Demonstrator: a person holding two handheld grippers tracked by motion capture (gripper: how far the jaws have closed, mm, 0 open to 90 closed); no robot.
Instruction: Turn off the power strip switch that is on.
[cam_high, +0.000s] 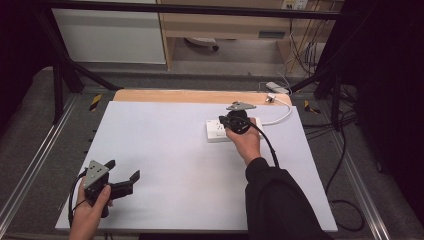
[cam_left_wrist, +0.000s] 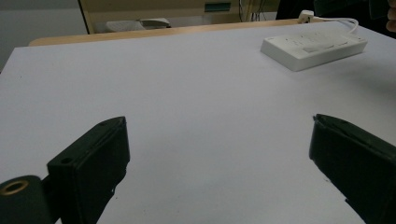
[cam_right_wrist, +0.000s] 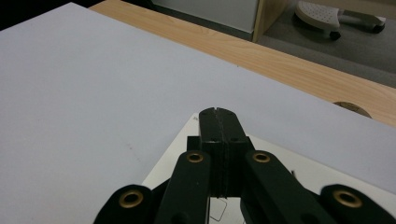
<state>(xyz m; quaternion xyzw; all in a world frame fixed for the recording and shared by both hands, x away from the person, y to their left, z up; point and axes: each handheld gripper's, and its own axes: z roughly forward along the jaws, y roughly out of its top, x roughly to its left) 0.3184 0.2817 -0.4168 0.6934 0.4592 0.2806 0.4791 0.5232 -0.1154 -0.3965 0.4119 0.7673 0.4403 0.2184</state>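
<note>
A flat, glossy white plastic power strip (cam_high: 218, 131) with a thin white cord lies toward the far right of the smooth matte white tabletop (cam_high: 165, 150), under the black right gripper (cam_right_wrist: 218, 122), jaws pressed together empty, while the left gripper (cam_high: 123, 172) gapes wide near the front-left corner.

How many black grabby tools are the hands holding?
2. The left tool is near the table's front left corner, jaws wide open. The right tool is over the white power strip at the far right, jaws shut.
</note>
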